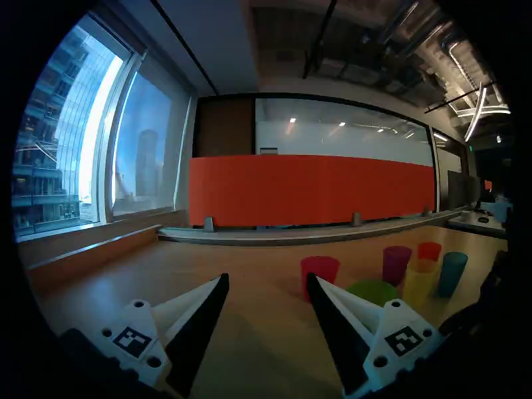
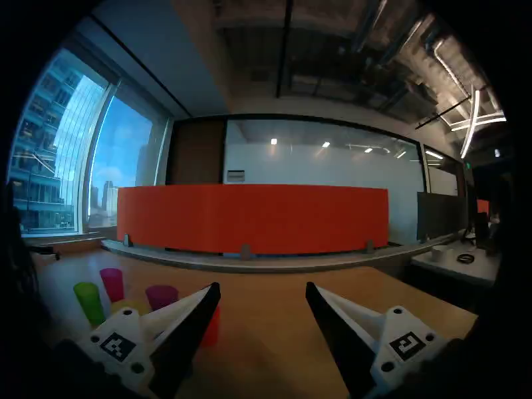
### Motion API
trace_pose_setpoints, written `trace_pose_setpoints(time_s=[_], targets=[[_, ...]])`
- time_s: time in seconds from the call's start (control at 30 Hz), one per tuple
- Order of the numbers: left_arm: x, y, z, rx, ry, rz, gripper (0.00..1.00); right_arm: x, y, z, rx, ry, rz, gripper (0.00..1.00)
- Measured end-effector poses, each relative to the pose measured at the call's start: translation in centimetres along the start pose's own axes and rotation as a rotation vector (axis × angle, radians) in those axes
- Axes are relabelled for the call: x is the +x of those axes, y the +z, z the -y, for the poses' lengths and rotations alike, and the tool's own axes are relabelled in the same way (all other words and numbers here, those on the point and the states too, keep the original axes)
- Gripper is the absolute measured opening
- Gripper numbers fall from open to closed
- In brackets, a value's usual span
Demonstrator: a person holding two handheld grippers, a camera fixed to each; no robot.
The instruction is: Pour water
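The left hand-held gripper (image 1: pixel 268 279) is released. Its two black-and-white fingers stand wide apart with nothing between them. It is held over a wooden bench (image 1: pixel 199 286).

Just past its right finger a red cup (image 1: pixel 320 267) stands upright on the bench. Beside it is a green cup (image 1: pixel 372 290), partly hidden by that finger. A little farther back are a purple cup (image 1: pixel 396 263), a yellow cup (image 1: pixel 419 284), an orange cup (image 1: pixel 429 251) and a blue-green cup (image 1: pixel 452 272). They all stand close together on the right side of the left gripper view. They look like smooth plastic, and a bit of light shines through them. I cannot tell if any of them has water in it.

The right hand-held gripper (image 2: pixel 261 287) is released too, its fingers wide apart and holding nothing. In the right gripper view the cups (image 2: pixel 112 284) stand low on the left, beside its left finger, and one is partly behind it.

Behind the bench runs a long orange panel (image 1: pixel 312 189). A big window (image 1: pixel 80 153) on the left shows tall buildings and blue sky.
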State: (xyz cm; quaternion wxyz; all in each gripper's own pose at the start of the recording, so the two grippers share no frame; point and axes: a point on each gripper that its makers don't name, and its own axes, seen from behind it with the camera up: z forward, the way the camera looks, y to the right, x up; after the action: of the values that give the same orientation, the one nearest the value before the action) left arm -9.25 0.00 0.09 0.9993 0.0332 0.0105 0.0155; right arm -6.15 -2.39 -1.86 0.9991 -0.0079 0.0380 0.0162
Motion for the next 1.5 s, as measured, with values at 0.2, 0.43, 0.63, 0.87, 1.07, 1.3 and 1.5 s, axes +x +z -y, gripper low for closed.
trace_pose_setpoints(time_s=[0.2, 0.43, 0.63, 0.87, 1.07, 1.3, 1.5], targets=[[0.0, 0.0, 0.0, 0.000, 0.000, 0.000, 0.86, -1.3, 0.1, -0.1, 0.000, 0.033, 0.013, 0.99], [0.0, 0.0, 0.0, 0.000, 0.000, 0.000, 0.86, -2.1, 0.3, -0.6, -0.008, 0.047, 0.019, 1.00], [0.0, 0.0, 0.1, 0.000, 0.000, 0.000, 0.86, -3.0, 0.4, -0.9, -0.008, 0.024, 0.029, 1.00], [0.0, 0.0, 0.1, 0.000, 0.000, 0.000, 0.86, -3.3, 0.7, -0.5, -0.004, 0.011, 0.026, 1.00], [0.0, 0.0, 0.1, 0.000, 0.000, 0.000, 0.85, -3.7, 0.7, -0.5, -0.001, 0.010, 0.034, 1.00], [0.1, -0.1, 0.0, 0.000, 0.000, 0.000, 0.85, -4.2, 0.7, -0.3, 0.002, 0.001, 0.041, 1.00], [0.1, 0.0, 0.0, 0.000, 0.000, 0.000, 0.85, -4.7, 0.6, -0.1, 0.005, 0.001, 0.053, 1.00]])
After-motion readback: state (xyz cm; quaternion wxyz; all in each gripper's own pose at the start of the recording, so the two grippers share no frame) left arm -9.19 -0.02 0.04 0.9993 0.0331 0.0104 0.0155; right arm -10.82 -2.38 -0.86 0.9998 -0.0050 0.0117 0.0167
